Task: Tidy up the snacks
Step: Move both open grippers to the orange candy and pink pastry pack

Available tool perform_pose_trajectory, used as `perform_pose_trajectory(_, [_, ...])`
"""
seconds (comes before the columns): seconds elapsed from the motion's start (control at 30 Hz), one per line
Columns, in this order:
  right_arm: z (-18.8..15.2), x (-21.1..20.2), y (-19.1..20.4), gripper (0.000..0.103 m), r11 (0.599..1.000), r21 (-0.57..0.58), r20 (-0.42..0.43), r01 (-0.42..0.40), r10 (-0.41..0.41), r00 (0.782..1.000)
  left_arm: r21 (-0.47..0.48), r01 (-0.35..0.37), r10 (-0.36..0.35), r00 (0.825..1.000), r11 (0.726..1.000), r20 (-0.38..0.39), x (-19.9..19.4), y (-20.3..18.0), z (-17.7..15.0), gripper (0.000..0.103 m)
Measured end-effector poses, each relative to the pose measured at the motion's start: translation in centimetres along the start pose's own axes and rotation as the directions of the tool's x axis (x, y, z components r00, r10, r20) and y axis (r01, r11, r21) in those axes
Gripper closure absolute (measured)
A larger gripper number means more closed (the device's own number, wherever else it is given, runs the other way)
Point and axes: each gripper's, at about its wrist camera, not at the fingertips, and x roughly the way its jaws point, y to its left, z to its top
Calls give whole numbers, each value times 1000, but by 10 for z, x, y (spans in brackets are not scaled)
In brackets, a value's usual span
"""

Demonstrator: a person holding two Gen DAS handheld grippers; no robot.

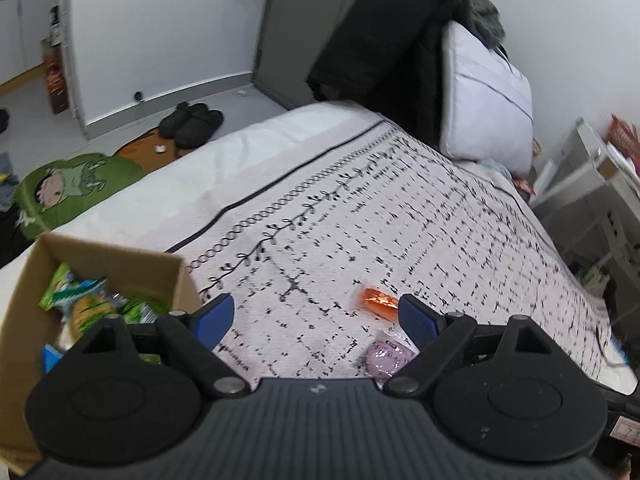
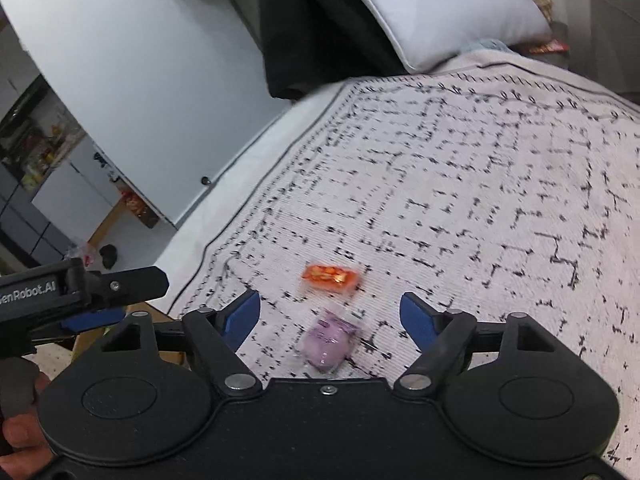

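Note:
An orange snack packet [image 1: 376,300] [image 2: 330,276] and a purple wrapped snack [image 1: 386,356] [image 2: 328,342] lie on the patterned bed cover. A cardboard box [image 1: 120,260] at the left holds several green snack packets [image 1: 92,300]. My left gripper [image 1: 316,314] is open and empty, above the cover between the box and the two snacks. My right gripper [image 2: 330,314] is open and empty, with the purple snack lying between its fingers just below them. The left gripper [image 2: 80,284] shows at the left edge of the right wrist view.
A white pillow [image 1: 486,96] [image 2: 436,8] and dark clothing [image 1: 384,32] lie at the bed's head. Slippers [image 1: 192,124] and a green cartoon mat [image 1: 72,188] lie on the floor to the left. A grey shelf unit [image 1: 592,184] stands on the right.

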Motion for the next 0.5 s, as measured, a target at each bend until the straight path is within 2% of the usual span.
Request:
perform_pose_trajectory(0.23, [-8,18,-4,38,999,27,-53,30,-28,998,12,4,-3,999,1000,-51,35,-2,4,17])
perform_pose_trajectory(0.4, [-17,35,5,40,999,16,-98,42,-41,994,32,46,-43,997,998,-71,58,-9,10,17])
perform_pose_trajectory(0.5, [-21,44,10,45,999,17,-123,46,-43,991,31,81,-78,994,996,-82,71,-10,11,19])
